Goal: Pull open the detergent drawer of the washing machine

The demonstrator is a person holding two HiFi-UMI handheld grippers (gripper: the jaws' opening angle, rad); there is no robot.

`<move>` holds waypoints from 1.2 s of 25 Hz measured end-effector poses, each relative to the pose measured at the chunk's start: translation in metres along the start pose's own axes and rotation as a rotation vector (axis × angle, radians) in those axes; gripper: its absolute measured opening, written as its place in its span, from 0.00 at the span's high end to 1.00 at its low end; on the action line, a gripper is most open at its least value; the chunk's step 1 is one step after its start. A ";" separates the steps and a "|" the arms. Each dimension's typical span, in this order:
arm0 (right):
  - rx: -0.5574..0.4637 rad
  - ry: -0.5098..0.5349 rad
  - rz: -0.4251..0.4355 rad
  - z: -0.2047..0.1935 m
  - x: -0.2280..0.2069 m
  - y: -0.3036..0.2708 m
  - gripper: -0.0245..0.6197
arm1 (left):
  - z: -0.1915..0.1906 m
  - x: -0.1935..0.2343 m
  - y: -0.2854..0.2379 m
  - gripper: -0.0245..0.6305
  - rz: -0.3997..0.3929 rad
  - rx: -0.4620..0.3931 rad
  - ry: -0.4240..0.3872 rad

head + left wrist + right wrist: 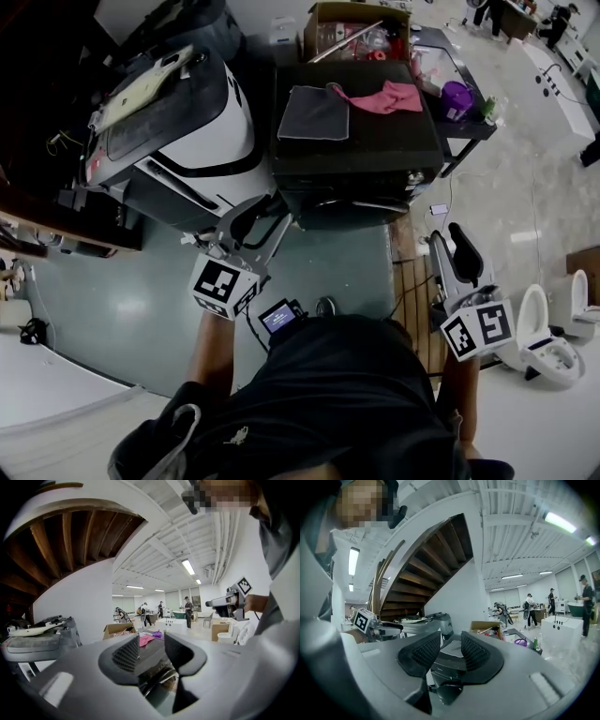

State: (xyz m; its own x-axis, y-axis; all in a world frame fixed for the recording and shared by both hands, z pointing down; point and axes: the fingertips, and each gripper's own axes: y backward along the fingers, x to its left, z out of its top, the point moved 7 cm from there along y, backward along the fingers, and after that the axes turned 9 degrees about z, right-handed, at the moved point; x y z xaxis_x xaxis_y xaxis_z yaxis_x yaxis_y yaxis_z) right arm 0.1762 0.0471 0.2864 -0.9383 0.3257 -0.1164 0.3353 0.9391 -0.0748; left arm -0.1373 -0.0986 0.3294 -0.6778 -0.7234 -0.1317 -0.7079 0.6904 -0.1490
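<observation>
The black washing machine (356,141) stands ahead of me, with a grey cloth (314,112) and a pink cloth (384,96) on its top. Seen steeply from above, its front does not show the detergent drawer. My left gripper (267,214) is shut and empty, level with the machine's front left corner and apart from it. In the left gripper view the machine's top (154,654) shows between the jaws of that gripper (151,648). My right gripper (447,236) hangs shut and empty to the right of the machine's front. The machine's front (443,670) fills the gap of this gripper (451,648).
A white and black appliance (178,131) leans to the machine's left. Behind it is a cardboard box (356,28), and to its right a side table with a purple cup (457,98). A small screen device (279,317) and cables lie on the floor, with white toilets (548,337) at right.
</observation>
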 end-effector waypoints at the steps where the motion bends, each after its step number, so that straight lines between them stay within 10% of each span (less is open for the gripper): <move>1: 0.000 0.005 -0.003 0.001 0.004 -0.003 0.78 | -0.002 0.005 0.000 0.65 -0.005 -0.003 0.009; 12: 0.024 0.023 0.006 0.006 0.000 -0.031 0.78 | -0.019 0.029 -0.014 0.65 -0.002 0.004 0.094; 30: 0.088 0.055 0.270 0.024 -0.078 -0.149 0.77 | -0.079 0.047 -0.076 0.65 0.171 0.103 0.300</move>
State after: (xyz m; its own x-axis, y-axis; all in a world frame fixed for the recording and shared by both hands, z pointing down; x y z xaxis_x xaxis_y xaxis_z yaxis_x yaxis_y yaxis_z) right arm 0.2012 -0.1203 0.2830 -0.8162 0.5706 -0.0906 0.5777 0.8051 -0.1345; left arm -0.1310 -0.1847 0.4118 -0.8239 -0.5522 0.1277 -0.5656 0.7861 -0.2492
